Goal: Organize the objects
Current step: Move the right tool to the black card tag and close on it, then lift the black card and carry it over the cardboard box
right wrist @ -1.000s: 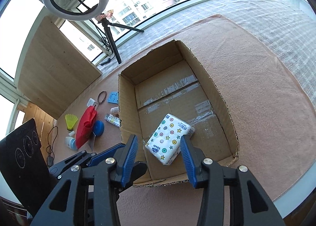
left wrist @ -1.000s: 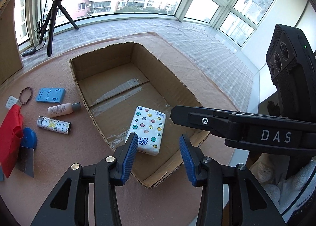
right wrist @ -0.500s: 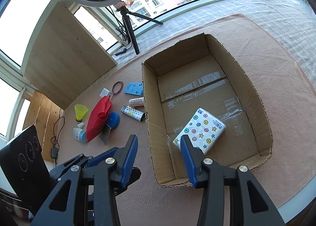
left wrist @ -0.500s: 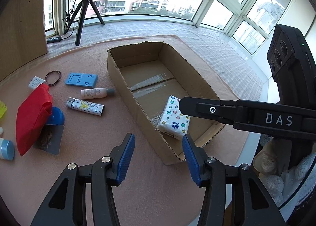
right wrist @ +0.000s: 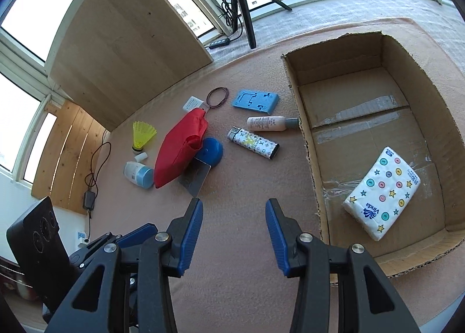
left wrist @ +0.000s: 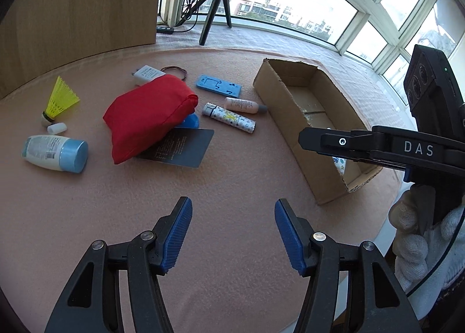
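Landmark: open brown cardboard box [right wrist: 375, 141], corrugated walls, taped floor.
Inside box: white soft tissue pack [right wrist: 382, 192] with coloured dots and stars, at its near end.
Beside box: pink bottle [right wrist: 268, 123], patterned lighter [right wrist: 253, 142], blue plastic stand [right wrist: 255, 99], red fabric pouch [left wrist: 148, 116].
Left gripper [left wrist: 233, 229]: wide, empty.
Right gripper [right wrist: 234, 232]: wide, empty.

matt corrugated cardboard box [right wrist: 377, 77], glossy plastic-wrapped tissue pack [right wrist: 382, 192], red cloth pouch [left wrist: 148, 118].
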Available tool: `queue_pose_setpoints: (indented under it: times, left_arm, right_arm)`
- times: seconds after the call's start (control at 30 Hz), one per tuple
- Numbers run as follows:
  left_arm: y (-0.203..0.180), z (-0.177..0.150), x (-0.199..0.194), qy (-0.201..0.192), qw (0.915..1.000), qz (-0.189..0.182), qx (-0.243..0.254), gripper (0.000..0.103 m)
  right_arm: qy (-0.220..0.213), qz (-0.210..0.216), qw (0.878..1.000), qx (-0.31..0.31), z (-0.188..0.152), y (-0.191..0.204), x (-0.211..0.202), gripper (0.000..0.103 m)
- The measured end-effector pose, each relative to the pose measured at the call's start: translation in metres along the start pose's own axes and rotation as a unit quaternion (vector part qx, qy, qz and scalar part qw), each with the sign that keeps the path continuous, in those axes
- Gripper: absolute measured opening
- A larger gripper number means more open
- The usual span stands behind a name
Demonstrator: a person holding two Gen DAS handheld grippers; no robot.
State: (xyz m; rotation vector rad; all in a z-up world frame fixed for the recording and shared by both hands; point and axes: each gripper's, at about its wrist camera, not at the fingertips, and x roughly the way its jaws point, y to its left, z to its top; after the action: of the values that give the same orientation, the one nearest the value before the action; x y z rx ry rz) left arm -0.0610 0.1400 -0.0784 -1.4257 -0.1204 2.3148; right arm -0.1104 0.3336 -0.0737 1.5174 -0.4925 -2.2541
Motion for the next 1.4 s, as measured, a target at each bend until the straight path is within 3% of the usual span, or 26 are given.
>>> queue_pose_setpoints:
  times: [0.3, 0.8, 1.0, 1.13, 1.4]
  left_arm:
    - [0.067, -0.027, -0.027, -0.007, 0.9977, 0.033, -0.058, 0.063]
    - [0.103, -0.041, -0.041, -0.011, 0.9944, 0.052, -0.092, 0.064]
    - [0.109, -0.04, -0.042, -0.01, 0.9942, 0.05, -0.095, 0.064]
    - [0.109, -0.038, -0.042, -0.009, 0.9945, 0.049, -0.092, 0.064]
    - [0.105, -0.035, -0.033, -0.001, 0.9952, 0.044, -0.087, 0.064]
  right_arm:
    - [0.032, 0.009, 0.999, -0.019, 0.003, 0.034, 0.057, 0.041]
    - [0.056, -0.009, 0.998, -0.001, 0.014, 0.039, 0.108, 0.04]
    - [0.059, -0.011, 0.998, 0.002, 0.016, 0.04, 0.115, 0.029]
    - [0.063, -0.007, 0.998, 0.008, 0.016, 0.04, 0.117, 0.014]
    - [0.059, -0.001, 0.998, -0.003, 0.012, 0.048, 0.111, 0.009]
